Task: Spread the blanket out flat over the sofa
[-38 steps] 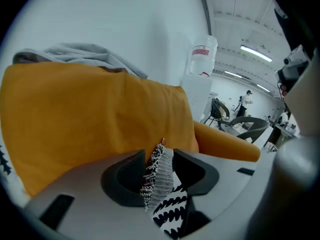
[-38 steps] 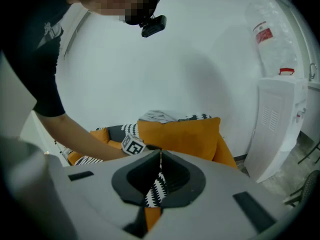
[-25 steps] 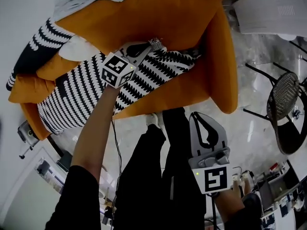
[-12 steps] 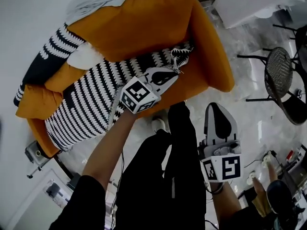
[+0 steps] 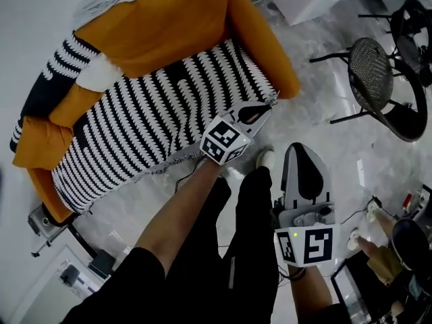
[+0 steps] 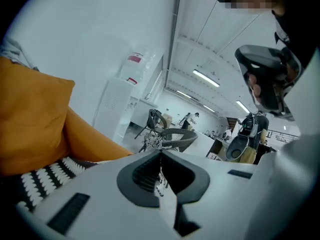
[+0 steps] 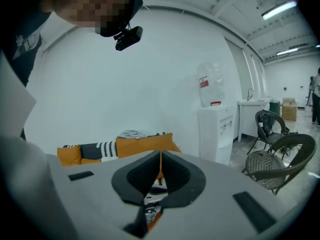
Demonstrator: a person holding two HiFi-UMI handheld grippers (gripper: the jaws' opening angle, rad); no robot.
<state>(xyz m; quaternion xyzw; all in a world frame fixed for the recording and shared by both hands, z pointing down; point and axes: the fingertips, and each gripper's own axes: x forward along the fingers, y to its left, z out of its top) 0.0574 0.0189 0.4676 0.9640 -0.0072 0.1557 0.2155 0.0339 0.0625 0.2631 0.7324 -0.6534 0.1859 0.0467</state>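
At the upper left, sofa (image 5: 177, 27): orange, with its seat covered from end to end; the backrest and right arm are bare.
Blanket (image 5: 152, 121): black-and-white, lying across the seat. Its front edge hangs toward the floor and is a little wavy at the lower left.
Cushions: a dark patterned cushion (image 5: 42, 86) and a white cushion (image 5: 98, 73) sit at the sofa's left end, just above the blanket.
My left gripper (image 5: 265, 108): fingers clamped on the blanket's fringed corner, at the sofa's front right corner.
My right gripper (image 5: 302, 150): fingers pressed together with nothing between them, at the lower right, well apart from the sofa.
Done: I judge most of it, since the blanket looks drawn out along the whole seat.
Left: lay down the corner I hold and even out the wavy front edge.
Containers: none in view; only the sofa carries anything.
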